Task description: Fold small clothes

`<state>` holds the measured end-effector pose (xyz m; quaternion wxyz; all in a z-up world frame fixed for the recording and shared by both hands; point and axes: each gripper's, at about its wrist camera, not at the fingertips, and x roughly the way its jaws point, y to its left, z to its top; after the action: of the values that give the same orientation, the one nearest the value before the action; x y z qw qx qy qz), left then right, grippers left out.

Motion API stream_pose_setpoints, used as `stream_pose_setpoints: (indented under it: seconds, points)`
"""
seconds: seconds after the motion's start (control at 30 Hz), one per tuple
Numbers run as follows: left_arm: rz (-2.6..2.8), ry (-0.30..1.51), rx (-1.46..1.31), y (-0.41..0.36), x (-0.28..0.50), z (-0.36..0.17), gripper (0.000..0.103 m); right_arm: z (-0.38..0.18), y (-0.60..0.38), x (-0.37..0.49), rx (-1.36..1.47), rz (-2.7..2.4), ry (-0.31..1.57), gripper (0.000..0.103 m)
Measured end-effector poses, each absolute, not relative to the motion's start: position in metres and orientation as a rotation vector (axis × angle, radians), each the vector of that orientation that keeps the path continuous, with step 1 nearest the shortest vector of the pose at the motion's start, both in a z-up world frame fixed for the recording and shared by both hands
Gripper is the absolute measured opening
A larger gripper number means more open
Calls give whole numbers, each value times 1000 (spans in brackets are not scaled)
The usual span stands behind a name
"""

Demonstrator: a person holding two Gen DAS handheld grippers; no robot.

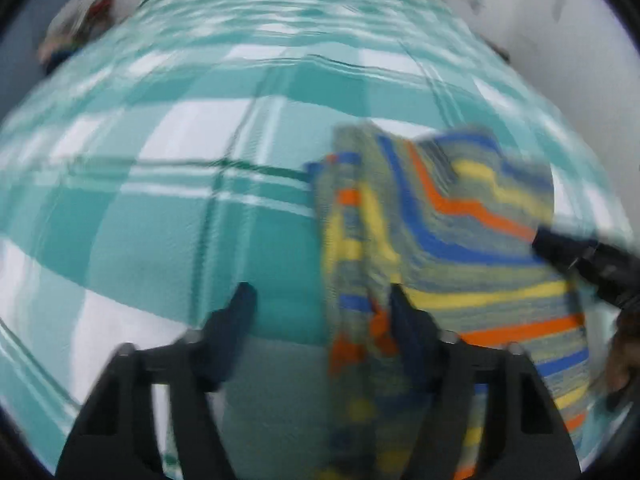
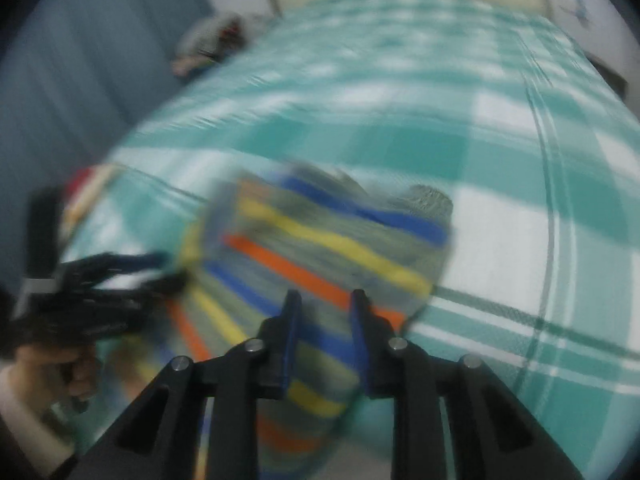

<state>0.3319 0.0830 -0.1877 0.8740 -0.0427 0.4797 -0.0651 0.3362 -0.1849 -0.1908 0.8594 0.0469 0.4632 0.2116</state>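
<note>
The striped garment (image 1: pixel 460 240) lies on the bed (image 1: pixel 200 240), which carries a teal-and-white checked cover. The cloth is bunched and partly raised, not yet flat. Both views are blurred by motion, so fine detail is unreliable.

**Step in hand (judgement):** taking hold of the garment's edges to spread or fold it.

**Procedure for a clean result:**
1. Grip at the outermost edge or corner, not in the middle of a bunch.
2. Take one layer only; a double layer carries a crease into the fold.
3. Keep both holds level and draw them apart until the cloth is taut.
4. Lower the cloth onto the bed before releasing.

**Pose of the tools:**
- The left tongs (image 1: pixel 320 300) stand apart. The right finger (image 1: pixel 404 320) appears in front of the cloth's left edge; the left finger stands over bare cover. Nothing lies visibly clamped between them.
- The right tongs (image 2: pixel 325 304) are moderately apart, with striped cloth seen in the gap between the fingers. Whether they press on the cloth cannot be told.
- In the right wrist view, the left tool appears at the far left, held in the person's hand (image 2: pixel 52 372).
</note>
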Motion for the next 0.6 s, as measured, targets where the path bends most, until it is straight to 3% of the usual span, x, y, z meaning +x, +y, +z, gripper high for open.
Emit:
stream_pose_setpoints:
  seconds: [0.17, 0.23, 0.27, 0.33, 0.47, 0.6]
  points:
    - [-142, 957, -134, 106, 306, -160, 74, -159, -195, 300, 139, 460, 880, 26]
    - [-225, 950, -166, 105, 285, -148, 81, -143, -188, 269, 91, 510, 875, 28]
    - [-258, 960, -161, 102, 273, -147, 84, -140, -184, 255, 82, 542, 878, 31]
    - [-272, 1008, -73, 90, 252, -154, 84, -150, -175, 228, 66, 590, 908, 48]
    - [-234, 1098, 72, 86, 221, -186, 82, -196, -163, 175, -49, 554, 1063, 49]
    - [-243, 1044, 13, 99, 179, -159, 81, -185, -189, 109, -84, 487, 983, 49]
